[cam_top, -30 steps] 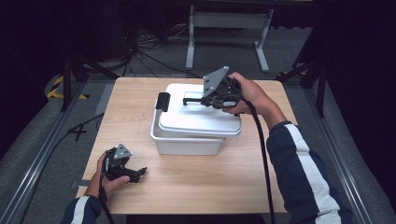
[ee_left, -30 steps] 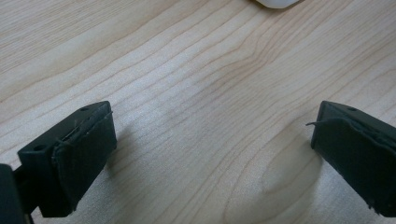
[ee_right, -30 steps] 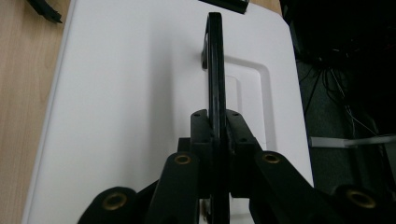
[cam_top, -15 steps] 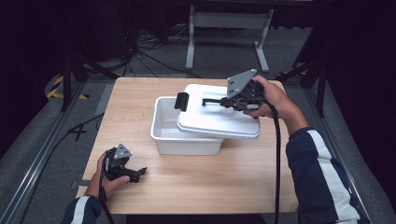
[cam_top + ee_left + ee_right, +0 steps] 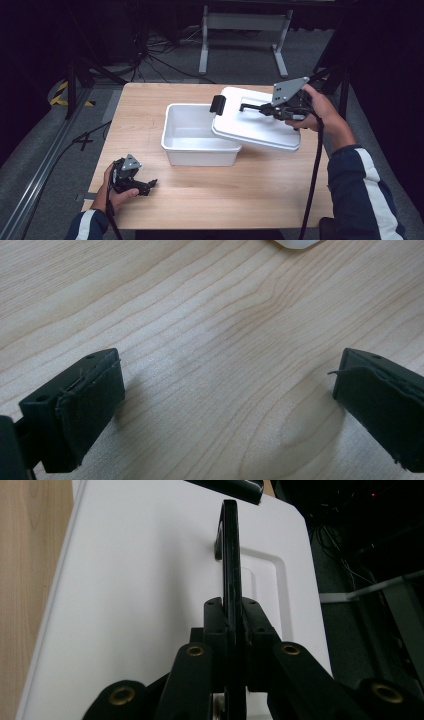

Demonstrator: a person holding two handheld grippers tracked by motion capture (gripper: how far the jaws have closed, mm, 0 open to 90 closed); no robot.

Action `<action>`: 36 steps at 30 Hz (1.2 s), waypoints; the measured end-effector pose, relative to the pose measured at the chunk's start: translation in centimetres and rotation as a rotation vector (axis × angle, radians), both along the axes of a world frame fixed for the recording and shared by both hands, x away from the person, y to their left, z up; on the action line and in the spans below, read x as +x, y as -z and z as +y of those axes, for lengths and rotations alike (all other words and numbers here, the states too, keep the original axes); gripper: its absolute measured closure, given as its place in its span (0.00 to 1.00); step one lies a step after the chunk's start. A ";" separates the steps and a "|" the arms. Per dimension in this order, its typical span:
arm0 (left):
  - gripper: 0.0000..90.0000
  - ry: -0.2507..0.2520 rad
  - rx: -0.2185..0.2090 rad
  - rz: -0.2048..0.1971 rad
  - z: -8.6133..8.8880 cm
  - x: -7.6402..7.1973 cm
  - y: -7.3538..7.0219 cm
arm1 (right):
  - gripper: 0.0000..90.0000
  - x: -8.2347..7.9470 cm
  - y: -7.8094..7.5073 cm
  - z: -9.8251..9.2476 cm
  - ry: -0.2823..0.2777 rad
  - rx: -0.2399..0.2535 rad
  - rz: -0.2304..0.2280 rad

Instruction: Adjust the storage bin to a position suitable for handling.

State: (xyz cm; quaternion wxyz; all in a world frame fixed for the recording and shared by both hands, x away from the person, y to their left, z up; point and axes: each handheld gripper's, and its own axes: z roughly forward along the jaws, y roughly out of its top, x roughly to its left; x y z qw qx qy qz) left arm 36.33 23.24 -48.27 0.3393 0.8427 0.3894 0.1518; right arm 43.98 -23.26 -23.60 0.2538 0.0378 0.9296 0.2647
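White plastic lid [image 5: 256, 126] is hanging by its black handle [image 5: 230, 555], which the right gripper [image 5: 250, 107] is clamping between closed jaws. Its long axis is running toward the table's [image 5: 250, 200] right edge, with the left end overlapping the open tub [image 5: 197, 135] at the table's centre. Bare wood is lying beneath its right half. Near the front left corner, the left gripper [image 5: 150, 184] is resting with jaws spread wide, holding nothing.

counter [image 5: 260, 195]: pale wood, matt, visible grain
lid [image 5: 250, 127]: smooth white plastic
tub [image 5: 192, 140]: white plastic, slight sheen
handle [image 5: 230, 545]: glossy black
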 end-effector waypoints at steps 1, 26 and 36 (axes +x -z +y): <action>0.01 0.000 0.001 0.000 0.0 0.0 0.0 | 0.94 -0.1 0.0 -0.3 0.004 0.001 -0.001; 0.01 0.000 0.001 0.000 0.0 0.0 0.0 | 0.94 -1.2 1.9 -9.4 0.156 0.073 0.015; 0.01 0.000 0.003 0.001 0.0 0.0 0.0 | 0.94 0.0 4.9 -10.0 0.195 0.056 0.073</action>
